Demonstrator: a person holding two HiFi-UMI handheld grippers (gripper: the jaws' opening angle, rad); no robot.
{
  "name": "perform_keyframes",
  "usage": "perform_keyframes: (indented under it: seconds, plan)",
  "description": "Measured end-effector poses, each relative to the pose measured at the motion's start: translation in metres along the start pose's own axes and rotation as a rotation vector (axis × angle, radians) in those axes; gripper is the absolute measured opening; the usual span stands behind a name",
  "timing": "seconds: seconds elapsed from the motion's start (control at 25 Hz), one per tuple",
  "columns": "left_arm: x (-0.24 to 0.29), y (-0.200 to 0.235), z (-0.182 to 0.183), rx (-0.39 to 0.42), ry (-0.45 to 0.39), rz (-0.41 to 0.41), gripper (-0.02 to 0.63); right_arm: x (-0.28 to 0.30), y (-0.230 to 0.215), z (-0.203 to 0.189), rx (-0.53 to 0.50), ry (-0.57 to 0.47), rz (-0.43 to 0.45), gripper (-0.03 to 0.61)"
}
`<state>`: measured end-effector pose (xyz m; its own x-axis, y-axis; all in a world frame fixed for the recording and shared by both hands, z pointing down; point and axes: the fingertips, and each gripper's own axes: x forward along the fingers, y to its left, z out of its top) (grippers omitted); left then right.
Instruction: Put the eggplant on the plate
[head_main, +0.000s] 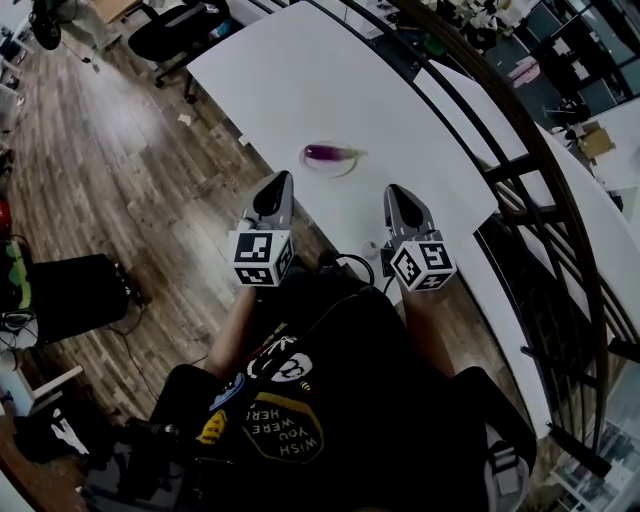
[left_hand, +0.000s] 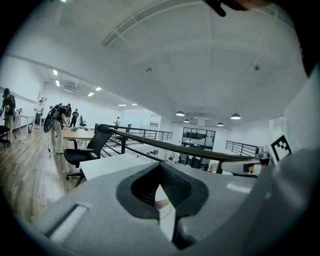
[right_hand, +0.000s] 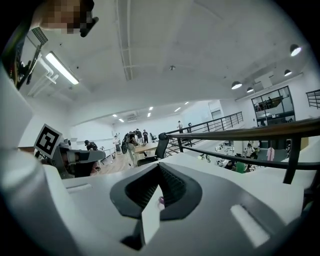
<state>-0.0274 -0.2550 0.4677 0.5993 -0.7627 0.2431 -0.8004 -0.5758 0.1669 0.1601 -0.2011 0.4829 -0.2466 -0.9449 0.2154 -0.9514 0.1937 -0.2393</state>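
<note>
The purple eggplant (head_main: 328, 153) lies on a pale round plate (head_main: 341, 172) on the white table (head_main: 290, 80). Both grippers hover short of the table's near edge, close to the person's body and pointing roughly toward the plate. My left gripper (head_main: 281, 178) is shut and holds nothing. My right gripper (head_main: 393, 190) is shut too, with nothing in it. In the left gripper view a sliver of the eggplant (left_hand: 161, 203) shows through the slit of the left gripper (left_hand: 161, 175). In the right gripper view a purple speck of the eggplant (right_hand: 161, 201) shows past the right gripper (right_hand: 160, 172).
A black office chair (head_main: 175, 30) stands at the table's far left end. A dark railing (head_main: 520, 160) runs along the table's right side. Wooden floor (head_main: 110, 170) lies to the left, with a black box (head_main: 70, 295) on it. People stand far off in the room.
</note>
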Motion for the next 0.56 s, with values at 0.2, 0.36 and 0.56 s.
perform_keyframes:
  seconds: [0.2, 0.36, 0.56]
  plan:
    - [-0.003, 0.002, -0.003, 0.007, -0.001, 0.006, 0.005, 0.002, 0.002, -0.005, -0.001, 0.009, 0.005, -0.002]
    - [-0.004, 0.006, -0.005, 0.005, 0.008, 0.01, 0.005, 0.006, 0.005, -0.006, -0.014, 0.017, 0.012, -0.002]
    - [-0.005, 0.011, -0.007, 0.002, 0.01, 0.013, 0.005, 0.01, 0.005, -0.009, -0.01, 0.026, 0.012, -0.002]
